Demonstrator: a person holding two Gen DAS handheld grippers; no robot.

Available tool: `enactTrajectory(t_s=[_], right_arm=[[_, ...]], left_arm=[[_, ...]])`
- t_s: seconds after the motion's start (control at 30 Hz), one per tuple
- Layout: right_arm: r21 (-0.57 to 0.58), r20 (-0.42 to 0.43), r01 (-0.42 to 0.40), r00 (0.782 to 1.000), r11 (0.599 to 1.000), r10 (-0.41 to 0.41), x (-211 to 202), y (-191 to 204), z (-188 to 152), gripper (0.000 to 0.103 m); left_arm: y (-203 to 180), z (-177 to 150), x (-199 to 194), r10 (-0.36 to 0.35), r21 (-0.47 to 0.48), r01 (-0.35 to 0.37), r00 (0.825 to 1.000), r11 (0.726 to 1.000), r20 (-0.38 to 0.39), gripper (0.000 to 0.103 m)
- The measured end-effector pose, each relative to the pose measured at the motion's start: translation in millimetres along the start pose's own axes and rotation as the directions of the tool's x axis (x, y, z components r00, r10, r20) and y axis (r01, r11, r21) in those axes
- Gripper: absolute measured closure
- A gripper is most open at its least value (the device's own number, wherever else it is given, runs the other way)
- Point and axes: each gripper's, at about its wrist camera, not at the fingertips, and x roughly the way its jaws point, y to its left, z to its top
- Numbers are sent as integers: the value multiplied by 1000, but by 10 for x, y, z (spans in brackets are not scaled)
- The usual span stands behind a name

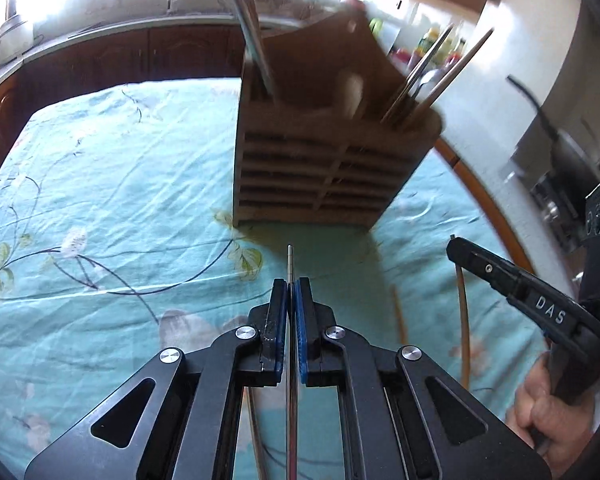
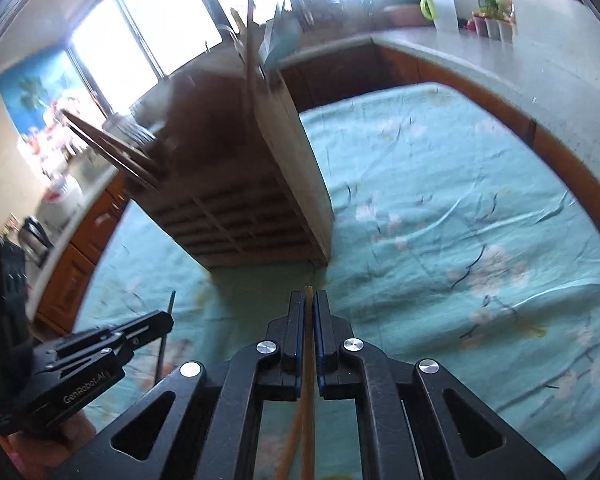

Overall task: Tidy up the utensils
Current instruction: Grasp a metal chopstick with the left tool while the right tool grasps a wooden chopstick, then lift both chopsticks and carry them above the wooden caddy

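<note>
Grippers pointed at the wooden utensil holder (image 1: 332,136) standing on the teal floral cloth (image 1: 100,184). Your left gripper (image 1: 291,284) was clamped on a thin metal rod (image 1: 290,264); your right gripper (image 2: 309,296), just beside it, pinched wooden chopsticks (image 2: 308,400), both held low over the cloth.

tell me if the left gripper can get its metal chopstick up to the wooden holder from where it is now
Probably yes. The left gripper is shut on the metal chopstick, and only bare tablecloth lies between its tip and the wooden holder. The right gripper sits off to the side, out of that path.
</note>
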Motion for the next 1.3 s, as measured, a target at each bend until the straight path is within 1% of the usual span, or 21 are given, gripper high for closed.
enactTrajectory(t_s=[0.17, 0.23, 0.3, 0.57, 0.67, 0.77, 1.13, 1.3], right_arm=[[0, 76, -40, 996, 999, 40, -419, 86, 103, 98], [2, 102, -55, 993, 998, 54, -572, 127, 125, 98], [-1, 126, -65, 990, 998, 64, -706, 151, 149, 98], [-42, 230, -84, 969, 996, 91, -1168, 285, 274, 98], [-60, 266, -73, 960, 996, 87, -1273, 339, 336, 98], [-68, 285, -73, 954, 995, 90, -1339, 370, 394, 99], [-84, 306, -76, 947, 994, 98, -1358, 413, 509, 98], [-92, 328, -74, 939, 993, 100, -1392, 456, 584, 98]], left_arm=[[71, -40, -421, -49, -31, 51, 997, 998, 59, 99], [3, -45, -577, -62, -37, 65, 995, 997, 84, 99], [22, -54, -756, -72, -36, 77, 991, 996, 110, 99], [-62, 18, -1179, -84, -27, 92, 975, 995, 205, 99], [-52, 54, -1263, -83, -28, 92, 970, 995, 229, 99], [-37, 87, -1309, -80, -30, 90, 966, 996, 245, 99], [-26, 201, -1404, -71, -30, 83, 956, 996, 283, 99], [-39, 316, -1489, -69, -29, 82, 944, 996, 322, 99]])
